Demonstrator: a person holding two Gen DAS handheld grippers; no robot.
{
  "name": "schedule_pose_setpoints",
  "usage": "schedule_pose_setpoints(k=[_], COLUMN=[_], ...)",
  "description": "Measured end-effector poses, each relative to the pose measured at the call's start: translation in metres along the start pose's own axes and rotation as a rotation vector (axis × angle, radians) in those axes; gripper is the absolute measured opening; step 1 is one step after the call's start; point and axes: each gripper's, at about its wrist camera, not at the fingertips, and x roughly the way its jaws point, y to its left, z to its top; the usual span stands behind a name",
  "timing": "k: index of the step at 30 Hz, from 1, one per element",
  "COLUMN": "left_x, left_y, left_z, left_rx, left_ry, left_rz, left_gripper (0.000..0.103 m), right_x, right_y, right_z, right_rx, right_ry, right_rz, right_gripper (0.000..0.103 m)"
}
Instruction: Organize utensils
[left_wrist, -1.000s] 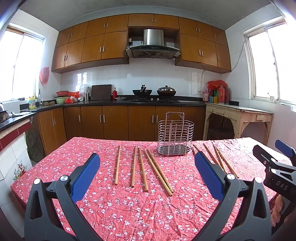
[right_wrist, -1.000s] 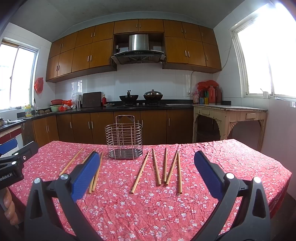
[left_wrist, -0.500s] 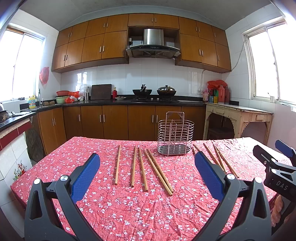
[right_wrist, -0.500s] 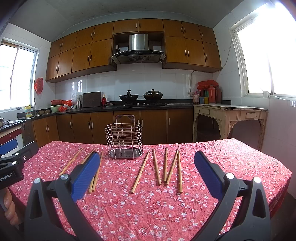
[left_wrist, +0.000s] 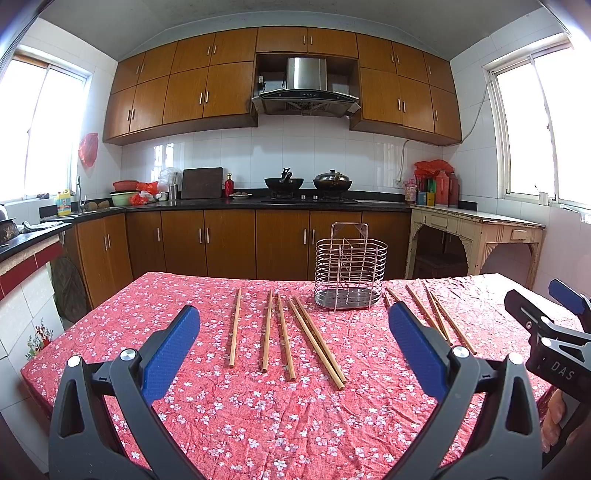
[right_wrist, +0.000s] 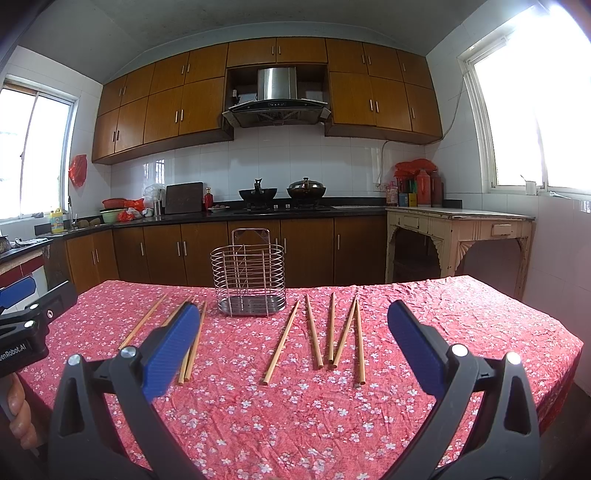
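Observation:
A wire utensil holder stands upright and empty near the table's far edge. Wooden chopsticks lie flat in two groups on either side of it: several to its left and several to its right. My left gripper hovers open above the table, short of the left group, with nothing between its blue pads. Over the near part of the table my right gripper is likewise open and holds nothing, facing the right group.
A red floral tablecloth covers the table. Behind it run brown kitchen cabinets with a stove and woks. A cream side table stands at the right wall. A hand holds the left gripper's handle.

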Motion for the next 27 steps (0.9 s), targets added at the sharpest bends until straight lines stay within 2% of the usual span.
schedule_pose_setpoints(k=[27], left_x=[0.0015], left_y=[-0.0009], left_z=[-0.0005], left_rx=[-0.001], left_ry=[0.005], left_rz=[0.0], left_gripper=[0.101], right_x=[0.0007], right_y=[-0.0013], right_z=[0.0019], right_rx=[-0.001], right_ry=[0.003], right_rz=[0.001], right_gripper=[0.099])
